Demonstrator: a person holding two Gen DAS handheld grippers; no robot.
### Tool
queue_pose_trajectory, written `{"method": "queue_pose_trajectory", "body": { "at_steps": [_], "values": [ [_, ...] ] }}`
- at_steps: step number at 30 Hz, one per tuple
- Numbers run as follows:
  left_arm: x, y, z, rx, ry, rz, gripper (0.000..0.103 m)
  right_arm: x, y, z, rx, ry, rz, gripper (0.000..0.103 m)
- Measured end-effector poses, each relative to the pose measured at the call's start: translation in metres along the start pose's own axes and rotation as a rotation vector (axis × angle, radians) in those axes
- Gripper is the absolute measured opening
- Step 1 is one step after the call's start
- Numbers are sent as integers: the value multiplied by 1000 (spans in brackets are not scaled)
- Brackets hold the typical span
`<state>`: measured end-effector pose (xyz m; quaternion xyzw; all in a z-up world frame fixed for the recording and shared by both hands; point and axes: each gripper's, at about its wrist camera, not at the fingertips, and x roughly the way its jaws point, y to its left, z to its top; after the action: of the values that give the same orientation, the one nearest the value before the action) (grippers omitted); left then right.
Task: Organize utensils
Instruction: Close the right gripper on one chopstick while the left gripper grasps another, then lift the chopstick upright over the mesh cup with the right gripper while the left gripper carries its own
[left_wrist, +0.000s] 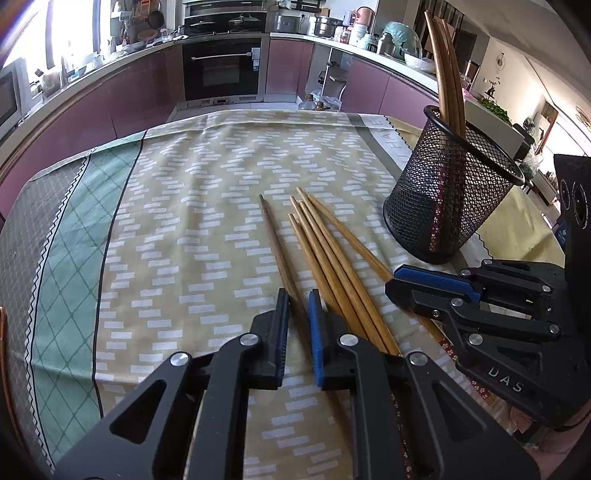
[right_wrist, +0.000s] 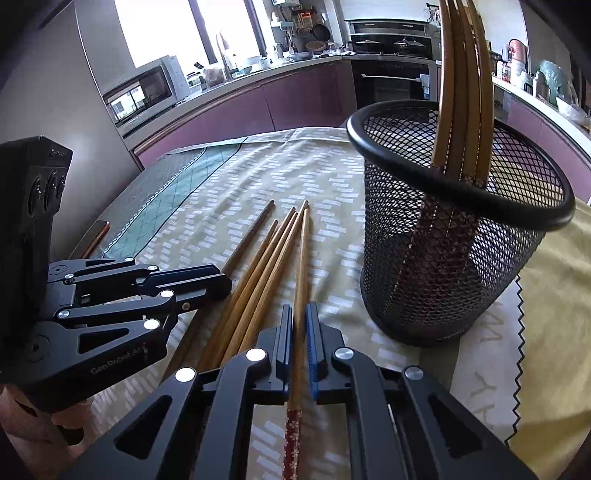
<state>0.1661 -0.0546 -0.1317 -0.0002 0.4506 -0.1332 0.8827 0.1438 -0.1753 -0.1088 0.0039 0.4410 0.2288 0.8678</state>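
Gripper bodies hide the loose chopsticks' (left_wrist: 332, 266) near ends.

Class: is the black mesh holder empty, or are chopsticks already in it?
Not empty: chopsticks stand in the mesh holder, rising above its rim.

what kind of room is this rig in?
Most likely a home kitchen. A built-in oven sits in purple cabinets, a microwave stands on the counter, and pots rest on the stove. The work surface is a table under a patterned tablecloth.
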Motion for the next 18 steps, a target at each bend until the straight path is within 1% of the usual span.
{"method": "queue_pose_trajectory", "body": {
  "at_steps": [11,18],
  "values": [
    [-11,5,-6,-30,-8,-18,8,-19,-5,-4,19,-28,49,6],
    [-29,10,-5,-43,-37,-60,8,-41,-4,-4,10,-64,103,6]
  ]
}}
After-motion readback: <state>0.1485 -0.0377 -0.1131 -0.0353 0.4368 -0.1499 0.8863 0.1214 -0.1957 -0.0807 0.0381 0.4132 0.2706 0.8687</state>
